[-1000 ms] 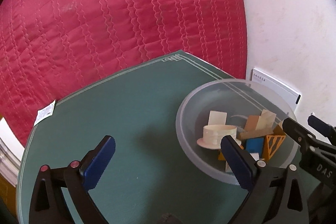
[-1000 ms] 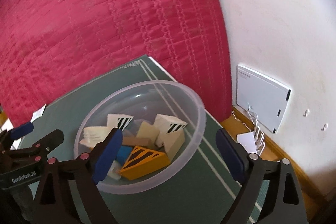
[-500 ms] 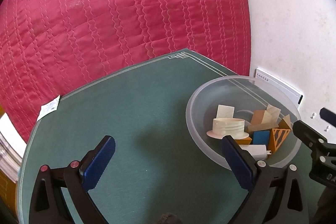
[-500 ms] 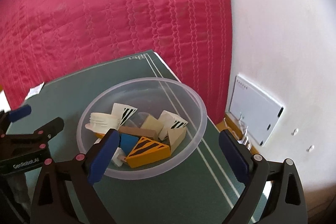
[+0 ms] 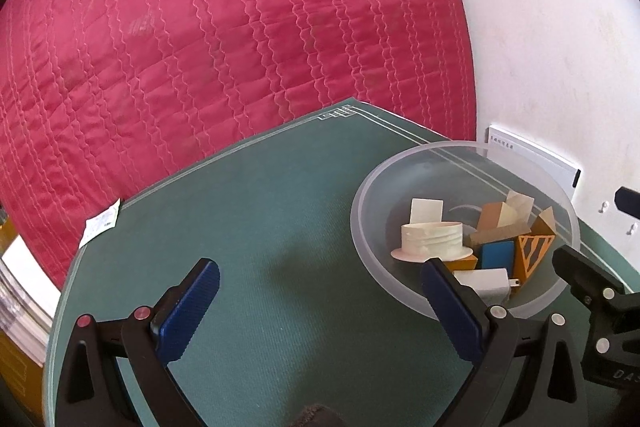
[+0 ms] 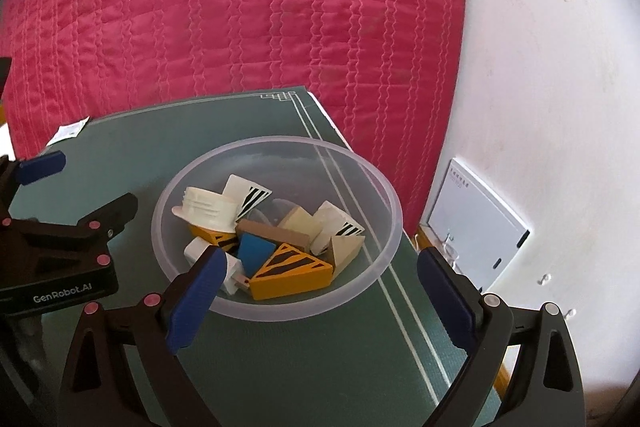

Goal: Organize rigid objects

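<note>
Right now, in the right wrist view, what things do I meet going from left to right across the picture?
Left hand-held gripper → ribbed white cap → blue block → yellow striped wedge → far right rim of the clear bowl → white box on the wall.

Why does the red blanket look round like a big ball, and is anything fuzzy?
Left wrist view: the fisheye lens bulges the red blanket and curves the green mat; corners go dark. Right wrist view: same bulge, the bowl stays sharp, the bright wall looks washed out.
</note>
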Action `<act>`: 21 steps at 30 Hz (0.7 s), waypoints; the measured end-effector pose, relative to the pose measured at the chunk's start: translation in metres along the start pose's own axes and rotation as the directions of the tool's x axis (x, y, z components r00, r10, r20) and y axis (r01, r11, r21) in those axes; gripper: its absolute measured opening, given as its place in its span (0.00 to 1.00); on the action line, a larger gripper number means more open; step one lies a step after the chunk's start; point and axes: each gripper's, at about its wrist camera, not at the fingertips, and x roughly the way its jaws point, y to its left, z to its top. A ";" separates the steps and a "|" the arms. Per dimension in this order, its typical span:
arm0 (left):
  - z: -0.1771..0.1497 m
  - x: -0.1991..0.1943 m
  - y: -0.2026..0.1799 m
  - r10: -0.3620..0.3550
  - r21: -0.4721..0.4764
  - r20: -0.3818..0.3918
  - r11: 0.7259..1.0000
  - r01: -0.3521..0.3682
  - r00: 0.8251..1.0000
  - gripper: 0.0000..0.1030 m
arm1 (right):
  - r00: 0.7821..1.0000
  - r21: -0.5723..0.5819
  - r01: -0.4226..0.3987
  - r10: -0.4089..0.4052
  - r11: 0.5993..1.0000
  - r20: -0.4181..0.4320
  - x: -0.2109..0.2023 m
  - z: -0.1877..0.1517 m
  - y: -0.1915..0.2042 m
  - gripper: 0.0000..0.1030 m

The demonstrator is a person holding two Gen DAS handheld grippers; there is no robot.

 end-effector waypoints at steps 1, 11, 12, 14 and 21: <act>0.000 0.000 -0.001 -0.001 0.005 0.002 1.000 0.001 1.000 0.99 | 1.000 0.000 0.000 0.000 1.000 -0.002 0.001 0.000 0.000 0.94; -0.003 0.002 -0.005 -0.002 0.019 -0.006 1.000 0.002 1.000 0.99 | 1.000 -0.006 0.008 -0.009 1.000 -0.028 0.009 -0.004 -0.001 0.94; -0.003 0.003 -0.005 -0.002 0.015 -0.011 1.000 0.002 1.000 0.99 | 0.999 -0.009 0.009 -0.009 1.000 -0.031 0.010 -0.005 0.000 0.94; -0.004 0.004 -0.006 -0.004 0.011 -0.017 1.000 0.004 1.000 0.99 | 0.999 -0.015 0.009 -0.010 1.000 -0.035 0.011 -0.006 0.001 0.94; -0.006 0.006 -0.008 -0.004 0.020 -0.020 1.000 0.004 1.000 0.99 | 0.999 -0.011 0.006 -0.007 1.000 -0.044 0.015 -0.007 0.001 0.94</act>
